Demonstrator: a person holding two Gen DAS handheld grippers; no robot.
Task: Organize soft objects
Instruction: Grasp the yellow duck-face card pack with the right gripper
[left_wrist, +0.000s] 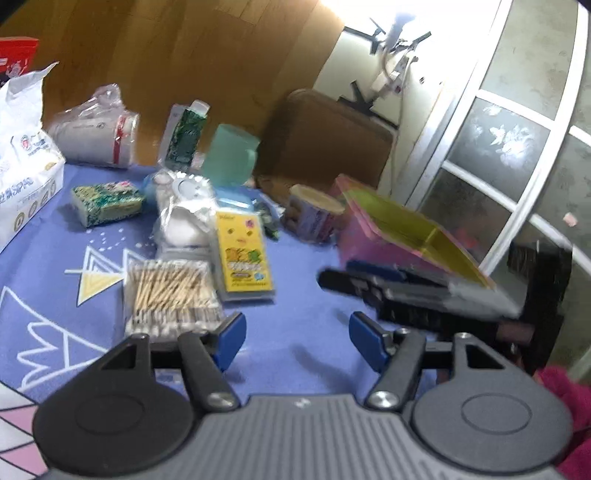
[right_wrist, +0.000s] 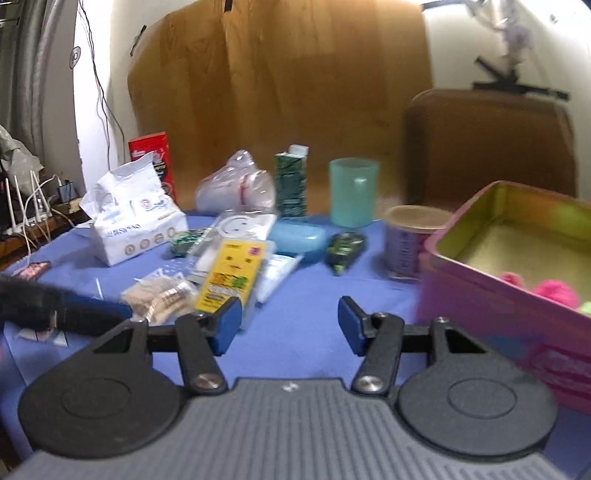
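Both the left gripper (left_wrist: 297, 341) and right gripper (right_wrist: 290, 325) stand released and empty over the blue patterned cloth (left_wrist: 295, 295); pink fluffy soft pieces (right_wrist: 554, 291) lie inside the pink-walled tin box (right_wrist: 480, 295), so next pick squarely, pads straddling a soft item.

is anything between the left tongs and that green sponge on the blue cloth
Partly. The cotton swab pack lies just ahead of the left tongs, and the white pouch sits beyond it; the green sponge lies further back to the left. The tongs are open and empty, with bare blue cloth directly ahead.
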